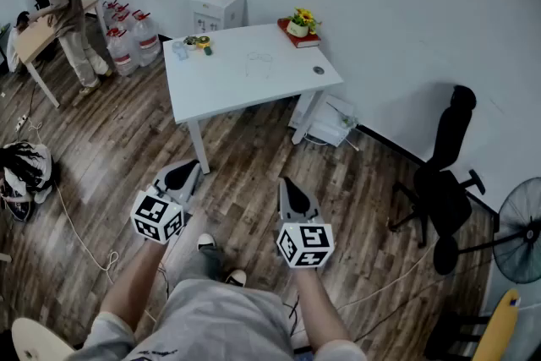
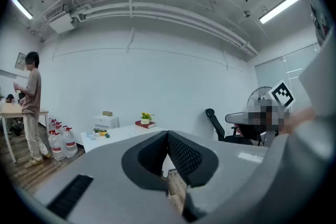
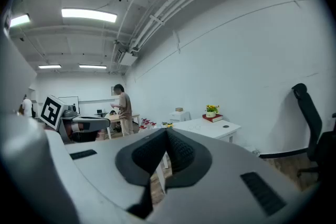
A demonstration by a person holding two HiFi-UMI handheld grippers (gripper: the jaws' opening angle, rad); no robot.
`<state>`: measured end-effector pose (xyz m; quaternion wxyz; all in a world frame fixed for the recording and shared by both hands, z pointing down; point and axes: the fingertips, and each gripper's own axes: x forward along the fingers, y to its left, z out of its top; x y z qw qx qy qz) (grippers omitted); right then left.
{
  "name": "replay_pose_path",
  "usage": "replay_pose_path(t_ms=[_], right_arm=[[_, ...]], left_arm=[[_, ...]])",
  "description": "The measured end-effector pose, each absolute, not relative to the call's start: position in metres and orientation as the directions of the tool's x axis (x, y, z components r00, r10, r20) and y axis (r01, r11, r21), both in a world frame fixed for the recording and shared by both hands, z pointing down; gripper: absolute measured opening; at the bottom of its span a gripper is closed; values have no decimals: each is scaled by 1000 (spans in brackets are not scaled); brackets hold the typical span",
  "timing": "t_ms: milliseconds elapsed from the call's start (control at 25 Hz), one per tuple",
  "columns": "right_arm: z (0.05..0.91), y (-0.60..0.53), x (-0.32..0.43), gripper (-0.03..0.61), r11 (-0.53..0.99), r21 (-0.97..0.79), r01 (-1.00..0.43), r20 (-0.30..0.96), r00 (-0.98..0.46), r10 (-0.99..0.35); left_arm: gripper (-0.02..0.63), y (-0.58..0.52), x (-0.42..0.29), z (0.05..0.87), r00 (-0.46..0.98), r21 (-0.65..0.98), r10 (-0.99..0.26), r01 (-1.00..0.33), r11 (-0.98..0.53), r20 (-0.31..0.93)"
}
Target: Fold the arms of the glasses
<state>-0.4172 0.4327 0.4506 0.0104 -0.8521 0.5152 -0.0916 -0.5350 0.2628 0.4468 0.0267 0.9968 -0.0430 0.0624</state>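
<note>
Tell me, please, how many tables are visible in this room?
2. A white table stands in the middle of the floor; a wooden table is at the far left, beside a standing person. More may be hidden outside the views.

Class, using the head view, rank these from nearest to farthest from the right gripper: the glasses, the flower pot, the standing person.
1. glasses, on the white table, nearest the right gripper.
2. flower pot, at that table's far right corner.
3. standing person, far left by the wooden desk.
</note>
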Motion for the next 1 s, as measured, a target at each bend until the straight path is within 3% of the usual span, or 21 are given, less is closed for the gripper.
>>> replay_pose_path(t_ms=[200,360,440,560,680,1000], right_arm=[[448,436,-412,-7,-446,-157,-881,98,436,-895],[453,443,-400,56,-476,-136,-869,108,465,-879],[455,447,-398,108,-487,-125,-864,112,475,-873],[463,448,-403,182,-484,-132,-865,122,471,-874],[465,452,-406,284,-488,-125,-864,129,474,-871],[467,452,-393,293,-482,-135,-866,122,469,-875]], left_arm=[[6,264,-529,446,989,46,-103,-109,-993,105],[9,264,-520,444,989,39,-113,-118,-992,98],[55,266,-518,446,989,38,-113,-117,-992,96],[209,267,-519,451,988,54,-124,-129,-990,97],[299,271,-519,458,984,77,-139,-148,-986,110],[306,268,-504,465,984,91,-130,-141,-986,119]])
